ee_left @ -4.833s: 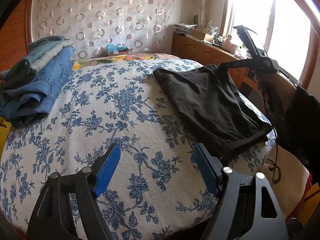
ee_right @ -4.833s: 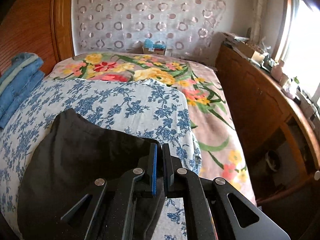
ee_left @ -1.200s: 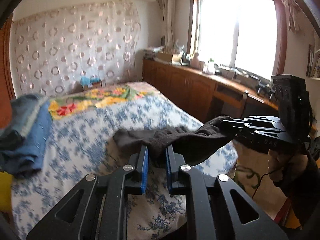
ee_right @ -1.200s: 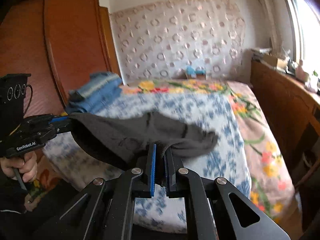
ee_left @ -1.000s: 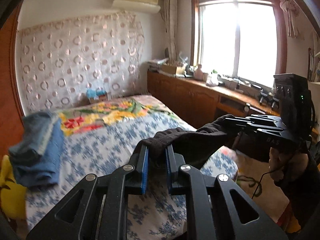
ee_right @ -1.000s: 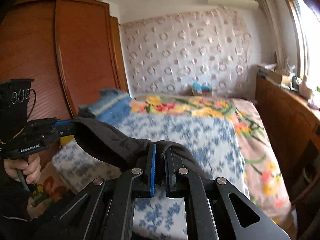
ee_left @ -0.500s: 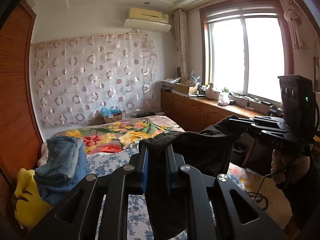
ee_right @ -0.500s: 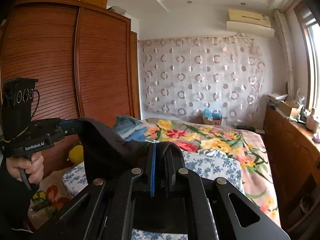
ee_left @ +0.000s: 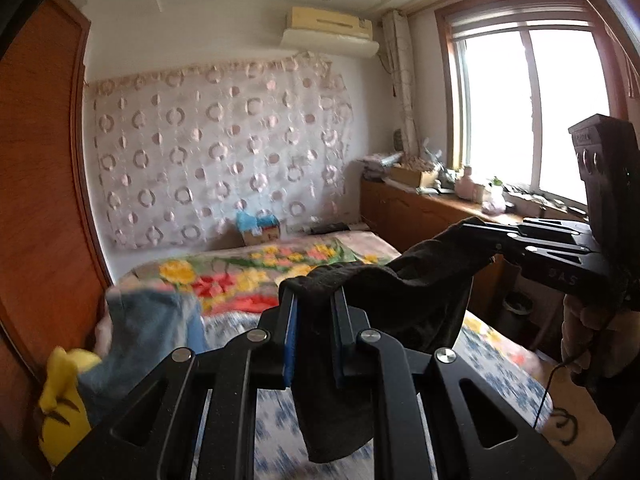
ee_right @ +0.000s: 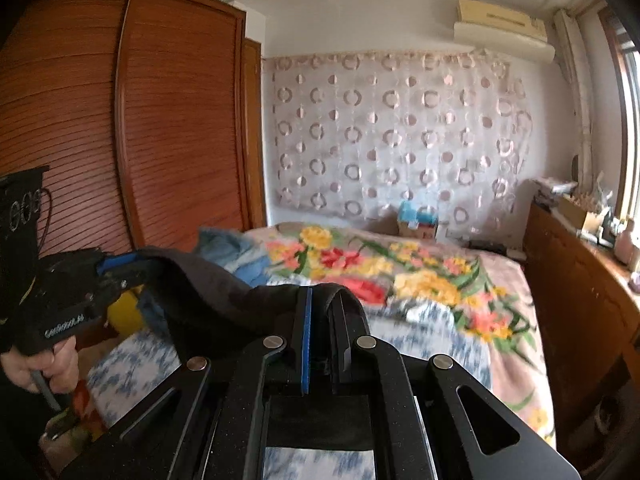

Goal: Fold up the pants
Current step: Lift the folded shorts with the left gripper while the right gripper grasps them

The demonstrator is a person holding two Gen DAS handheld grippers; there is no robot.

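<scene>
While both claws are clamped on the black pants (ee_left: 400, 300), the left gripper (ee_left: 314, 320) and right gripper (ee_right: 320, 320) hold them above the bed (ee_right: 500, 320).

left wrist view: looks along its own fingers, close behind them, toward the window (ee_left: 532, 112) side.
right wrist view: same closeness, facing the wardrobe (ee_right: 120, 120) side.
shared: bed (ee_left: 240, 268), patterned curtain (ee_right: 400, 132).

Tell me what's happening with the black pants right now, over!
Left gripper and right gripper both shut on black pants. Pants hang between them above the bed. Nothing in the way.
</scene>
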